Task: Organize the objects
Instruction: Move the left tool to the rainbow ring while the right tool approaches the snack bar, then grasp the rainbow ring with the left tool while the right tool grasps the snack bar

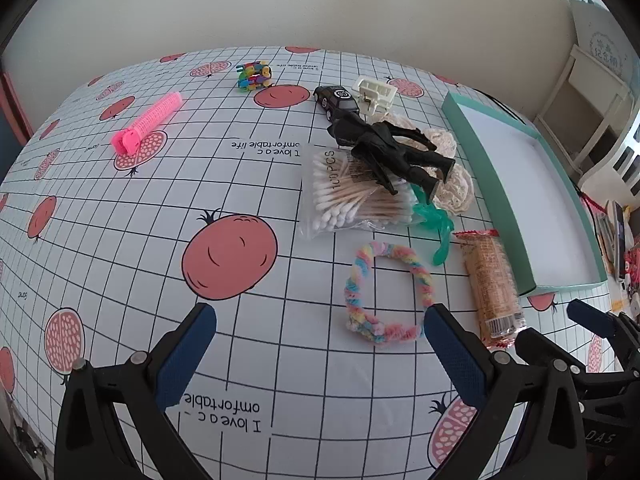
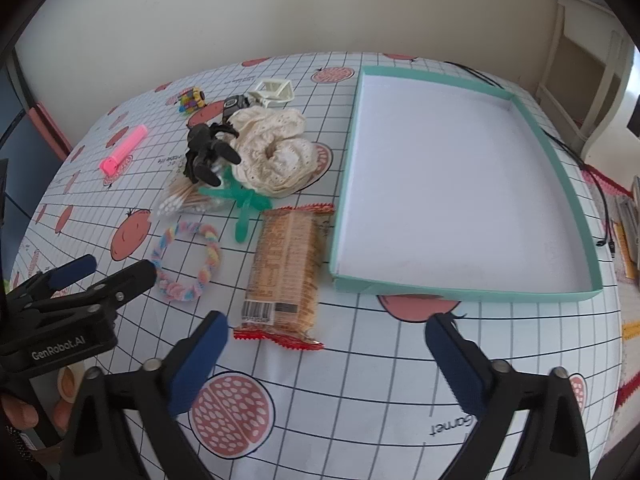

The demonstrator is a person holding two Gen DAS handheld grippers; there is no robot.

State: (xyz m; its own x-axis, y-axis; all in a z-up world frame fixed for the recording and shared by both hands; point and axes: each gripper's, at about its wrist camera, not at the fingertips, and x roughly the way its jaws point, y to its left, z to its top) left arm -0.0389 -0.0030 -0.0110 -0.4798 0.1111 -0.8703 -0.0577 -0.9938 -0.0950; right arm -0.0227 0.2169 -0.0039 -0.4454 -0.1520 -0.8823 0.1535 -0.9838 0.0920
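Observation:
My left gripper point(image 1: 320, 316) stands open above the cloth, just short of a pastel twisted ring point(image 1: 420, 272). My right gripper point(image 2: 326, 322) is open too, its left finger near the end of a biscuit packet point(image 2: 286, 272). An empty teal tray point(image 2: 452, 292) with a white floor lies right of the packet. Behind the ring is a heap: a bag of cotton swabs point(image 1: 344, 196), a black figure point(image 1: 392, 152), a cream lace scrunchie point(image 2: 276, 148) and a green rubbery piece point(image 2: 244, 204). A pink roller point(image 1: 150, 122) lies apart at the far left.
At the back lie a colourful block toy point(image 1: 254, 76), a black toy car point(image 1: 336, 100) and a cream clip point(image 1: 374, 94). A black cable point(image 2: 600, 200) runs along the tray's right side. White furniture point(image 2: 580, 80) stands beyond the table's right edge.

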